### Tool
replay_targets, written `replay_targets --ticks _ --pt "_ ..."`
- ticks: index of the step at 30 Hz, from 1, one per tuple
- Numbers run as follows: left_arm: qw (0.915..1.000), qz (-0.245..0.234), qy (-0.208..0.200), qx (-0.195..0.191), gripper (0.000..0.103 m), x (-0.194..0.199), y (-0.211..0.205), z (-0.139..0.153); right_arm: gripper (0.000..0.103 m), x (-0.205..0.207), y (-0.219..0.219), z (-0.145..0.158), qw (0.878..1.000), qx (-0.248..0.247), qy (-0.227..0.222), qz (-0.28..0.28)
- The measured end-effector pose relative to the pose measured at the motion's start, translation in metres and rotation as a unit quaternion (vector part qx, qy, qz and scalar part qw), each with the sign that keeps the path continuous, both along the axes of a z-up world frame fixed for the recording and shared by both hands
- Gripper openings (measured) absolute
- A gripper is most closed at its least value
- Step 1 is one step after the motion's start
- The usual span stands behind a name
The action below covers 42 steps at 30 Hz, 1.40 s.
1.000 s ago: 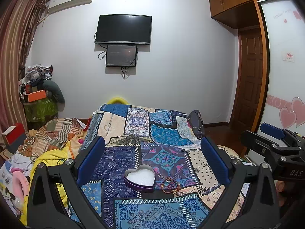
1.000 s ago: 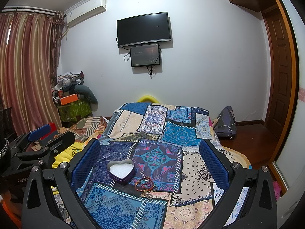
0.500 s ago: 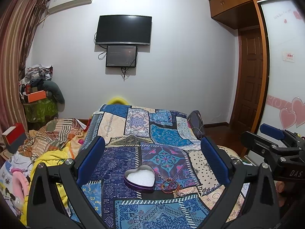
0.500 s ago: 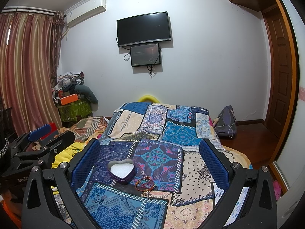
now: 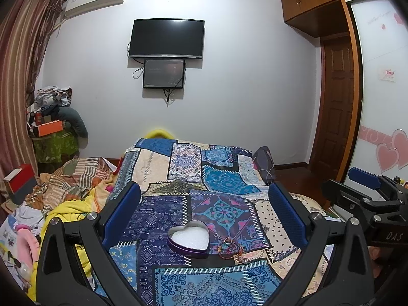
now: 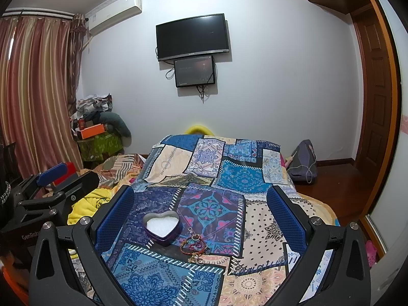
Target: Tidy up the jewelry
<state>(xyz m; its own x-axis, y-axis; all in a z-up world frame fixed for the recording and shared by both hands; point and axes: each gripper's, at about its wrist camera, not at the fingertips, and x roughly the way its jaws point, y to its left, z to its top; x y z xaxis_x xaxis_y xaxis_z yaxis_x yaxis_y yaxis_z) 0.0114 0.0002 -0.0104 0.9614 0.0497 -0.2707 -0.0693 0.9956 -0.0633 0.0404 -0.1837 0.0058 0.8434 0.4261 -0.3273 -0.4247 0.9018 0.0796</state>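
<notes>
Up front in the left wrist view, the left tongs (image 5: 204, 214) hang above the bed with their blue-padded fingers (image 5: 122, 210) spread wide and nothing between them. Framed in that gap, a purple heart-shaped tin (image 5: 189, 238) sits open on the patchwork bedspread (image 5: 224, 178), its inside showing white. Just beside the tin, on its right, lies a small tangle of bracelets (image 5: 230, 247), multicoloured cords with a metal charm or ring among them; whether the pile touches the tin's wall I cannot tell. At the right edge the right tongs (image 5: 367, 186) appear from the side, well apart from the tin. A crumpled yellow blanket (image 5: 68, 211) lies left of the bedspread, and a dark television (image 5: 167, 38) hangs on the far wall with a smaller screen (image 5: 163, 74) under it.

Over in the right wrist view, the right tongs (image 6: 200, 213) are likewise spread wide and hold nothing, raised above the bedspread (image 6: 239, 178). The heart-shaped tin (image 6: 162, 225) sits toward the left finger's side, and the bracelets (image 6: 195, 246) lie just right of it and nearer the camera. The left tongs (image 6: 54, 178) show at the left edge. A grey bag (image 6: 303, 163) rests on the wooden floor beside the bed.
</notes>
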Motion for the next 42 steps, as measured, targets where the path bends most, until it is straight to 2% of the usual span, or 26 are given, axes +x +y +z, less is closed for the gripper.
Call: replay_targets --ticks 8,13,16,22,23,26,29,31,35,42 --pt "0.9992 0.007 0.039 -0.002 0.101 0.026 0.007 -0.016 0.103 0.022 -0.002 -0.017 0.999 -0.018 0.033 -0.008" --pt "0.9961 0.000 0.088 -0.008 0.101 0.052 0.011 -0.040 0.103 0.042 -0.004 -0.038 0.997 -0.028 0.075 0.003" --pt "0.9920 0.000 0.126 -0.009 0.101 0.071 0.015 -0.058 0.103 0.059 -0.006 -0.056 0.992 -0.028 0.118 0.024" --pt "0.9798 -0.002 0.199 -0.020 0.101 0.104 0.022 -0.102 0.103 0.086 -0.004 -0.095 0.982 -0.059 0.174 0.036" --pt "0.9777 -0.006 0.209 -0.022 0.098 0.108 0.022 -0.109 0.102 0.090 -0.005 -0.100 0.981 -0.060 0.182 0.039" --pt "0.9708 -0.020 0.238 -0.016 0.090 0.117 0.021 -0.129 0.094 0.097 -0.002 -0.121 0.974 -0.073 0.208 0.052" --pt "0.9650 -0.034 0.260 -0.014 0.088 0.122 0.019 -0.143 0.082 0.099 0.004 -0.138 0.966 -0.098 0.227 0.068" --pt "0.9599 -0.046 0.276 -0.016 0.083 0.125 0.018 -0.153 0.073 0.099 0.007 -0.145 0.963 -0.104 0.236 0.081" --pt "0.9486 -0.064 0.309 -0.026 0.068 0.130 0.016 -0.168 0.061 0.099 0.014 -0.157 0.955 -0.106 0.253 0.114" --pt "0.9362 -0.105 0.334 -0.032 0.049 0.130 0.008 -0.181 0.038 0.106 0.027 -0.176 0.941 -0.112 0.282 0.152"
